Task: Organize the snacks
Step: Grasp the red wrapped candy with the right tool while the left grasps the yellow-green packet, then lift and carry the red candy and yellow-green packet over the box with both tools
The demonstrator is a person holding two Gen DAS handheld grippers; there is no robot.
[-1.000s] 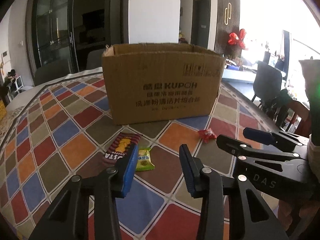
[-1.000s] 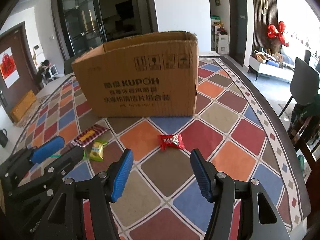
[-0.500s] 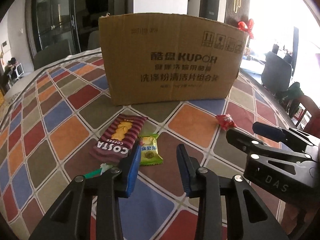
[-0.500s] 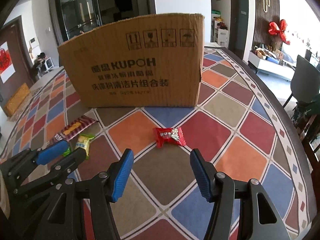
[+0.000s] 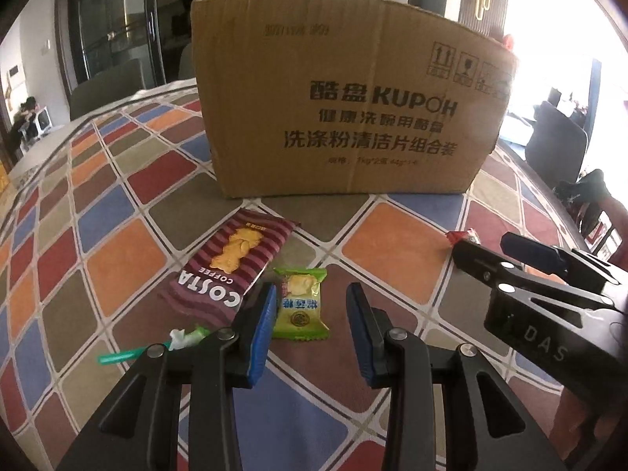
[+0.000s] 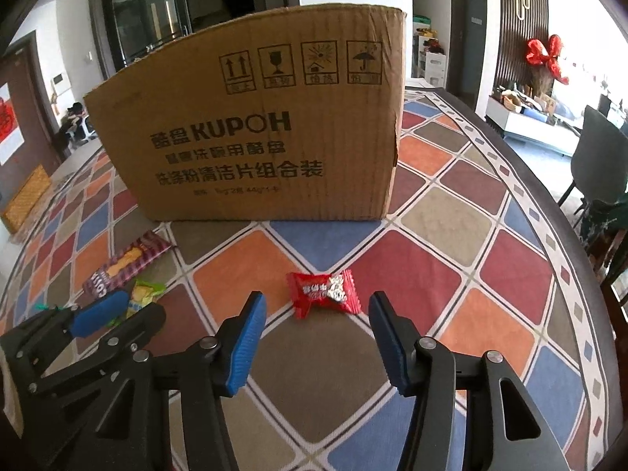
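Snacks are being approached – green candy (image 5: 300, 305) by left gripper (image 5: 310, 327), red candy (image 6: 324, 292) by right gripper (image 6: 314, 339); jaws spread, right's just closing in, nothing pinched. Next: lower, pinch, carry to box (image 6: 251, 125).

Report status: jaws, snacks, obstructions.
Left gripper open over green candy. Right gripper open, jaws just closing, short of red candy. Nothing in the way.

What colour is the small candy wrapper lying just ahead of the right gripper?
Red, with white and silver print. The candy shows best in the right wrist view.
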